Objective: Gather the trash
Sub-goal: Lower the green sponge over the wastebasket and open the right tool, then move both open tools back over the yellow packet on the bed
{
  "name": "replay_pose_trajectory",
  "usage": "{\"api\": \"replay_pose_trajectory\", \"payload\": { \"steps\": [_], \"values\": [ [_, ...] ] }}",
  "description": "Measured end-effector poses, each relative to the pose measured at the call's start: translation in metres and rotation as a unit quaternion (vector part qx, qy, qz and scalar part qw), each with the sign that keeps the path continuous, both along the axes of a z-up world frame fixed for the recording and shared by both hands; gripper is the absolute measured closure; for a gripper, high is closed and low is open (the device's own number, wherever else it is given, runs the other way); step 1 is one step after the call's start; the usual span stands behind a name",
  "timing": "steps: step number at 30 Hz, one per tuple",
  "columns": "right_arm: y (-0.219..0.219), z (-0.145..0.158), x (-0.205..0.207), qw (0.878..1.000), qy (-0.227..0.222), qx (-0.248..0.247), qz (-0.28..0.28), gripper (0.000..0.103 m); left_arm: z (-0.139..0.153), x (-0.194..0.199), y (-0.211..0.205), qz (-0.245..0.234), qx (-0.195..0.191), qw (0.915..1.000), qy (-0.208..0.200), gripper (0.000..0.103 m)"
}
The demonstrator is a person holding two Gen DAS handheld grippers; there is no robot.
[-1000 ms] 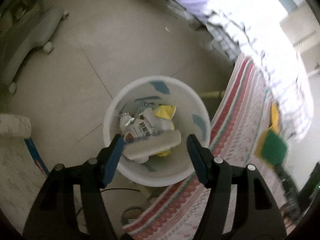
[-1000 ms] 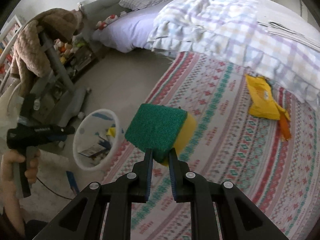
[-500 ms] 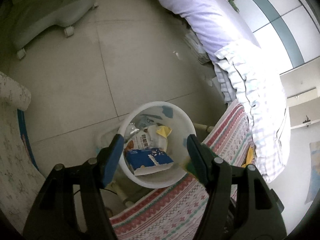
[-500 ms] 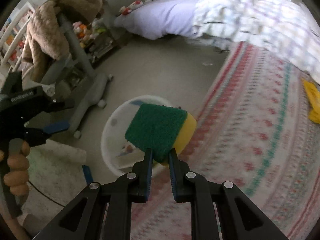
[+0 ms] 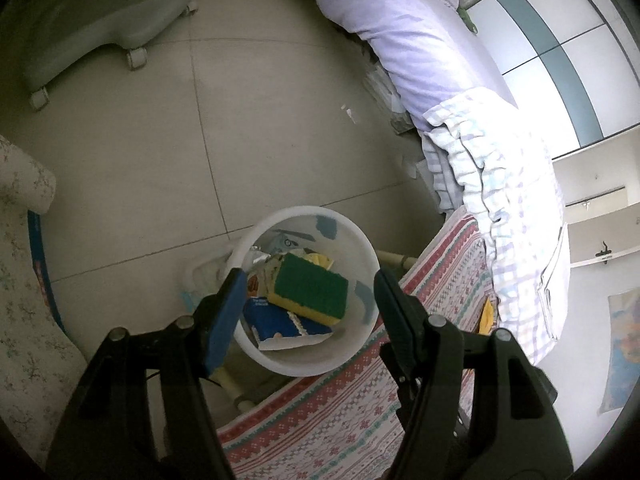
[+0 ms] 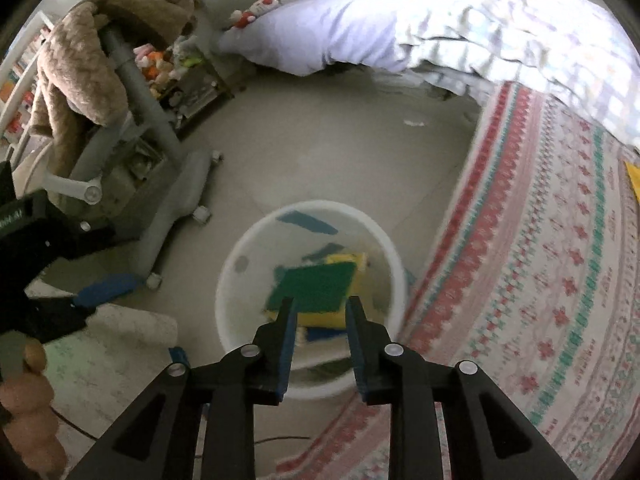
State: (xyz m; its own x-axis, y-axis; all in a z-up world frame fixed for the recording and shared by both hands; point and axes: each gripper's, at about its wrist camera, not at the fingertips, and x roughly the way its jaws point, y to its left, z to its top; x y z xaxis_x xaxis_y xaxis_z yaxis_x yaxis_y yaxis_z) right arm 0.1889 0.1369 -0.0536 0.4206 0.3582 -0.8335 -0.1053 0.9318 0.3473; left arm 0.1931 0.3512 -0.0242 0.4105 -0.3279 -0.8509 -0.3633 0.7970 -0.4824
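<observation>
Since 0.5 s ago the sponge [image 5: 308,289] has left the right gripper [image 6: 320,309] & now lies inside the white bin [image 5: 362,248], green side up, yellow foam showing along its lower edge. It rests on top of other trash: a blue carton [image 5: 276,322] just under it & crumpled wrappers toward the bin's far-left side. R jaws are spread apart w/ nothing between them, held above the bin's near rim; the sponge looks blurred in that view [image 6: 316,290]. Left gripper [image 5: 306,292] also hangs over the bin w/ jaws wide apart, empty, fingertips framing the bin's opening. Bin stands on the tiled floor [image 5: 260,120], right beside the edge of the patterned rug [image 6: 540,260]. A yellow piece [image 5: 487,316] lies further along the rug, near the checked bedding [image 5: 516,200]; can't tell what it is. Grey wheeled base [image 6: 180,196] sits on the floor, well apart from the bin.
</observation>
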Motion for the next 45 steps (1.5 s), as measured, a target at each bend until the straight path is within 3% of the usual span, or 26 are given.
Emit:
{"api": "replay_pose_trajectory", "payload": {
  "steps": [9, 17, 19, 21, 23, 27, 31, 36, 40, 45],
  "values": [
    [-0.079, 0.014, -0.031, 0.998, 0.005, -0.008, -0.054, 0.077, 0.014, -0.004, -0.042, -0.037, 0.012, 0.9992, -0.012, 0.036],
    [-0.174, 0.041, -0.077, 0.992, 0.003, -0.03, -0.121, 0.077, 0.039, -0.021, -0.118, -0.118, 0.025, 0.9919, -0.038, 0.036],
    [-0.204, 0.052, -0.089, 0.989, -0.005, -0.039, -0.141, 0.076, 0.044, -0.026, -0.14, -0.137, 0.025, 0.9893, -0.043, 0.028],
    [-0.237, 0.063, -0.1, 0.984, -0.021, -0.066, -0.165, 0.067, 0.044, -0.028, -0.162, -0.15, 0.036, 0.9869, -0.045, 0.024],
    [-0.269, 0.069, -0.11, 0.979, -0.034, -0.085, -0.184, 0.058, 0.042, -0.027, -0.185, -0.167, 0.047, 0.9841, -0.039, 0.024],
    [-0.331, 0.056, -0.123, 0.97, -0.042, -0.09, -0.22, 0.056, 0.037, -0.026, -0.227, -0.193, 0.07, 0.9782, -0.033, 0.024],
    [-0.374, 0.035, -0.114, 0.967, -0.01, -0.071, -0.245, 0.056, 0.031, -0.025, -0.272, -0.219, 0.098, 0.9702, -0.033, 0.024],
    [-0.384, 0.042, -0.097, 0.973, -0.035, -0.093, -0.207, 0.056, 0.013, -0.023, -0.338, -0.255, 0.104, 0.9607, -0.029, 0.024],
    [-0.406, 0.035, -0.093, 0.97, -0.022, -0.061, -0.232, 0.056, -0.004, -0.007, -0.392, -0.282, 0.09, 0.9546, -0.03, 0.024],
    [-0.429, 0.03, -0.093, 0.967, -0.02, -0.028, -0.252, 0.056, -0.024, 0.018, -0.438, -0.313, 0.122, 0.9405, -0.054, 0.024]
  ]
}}
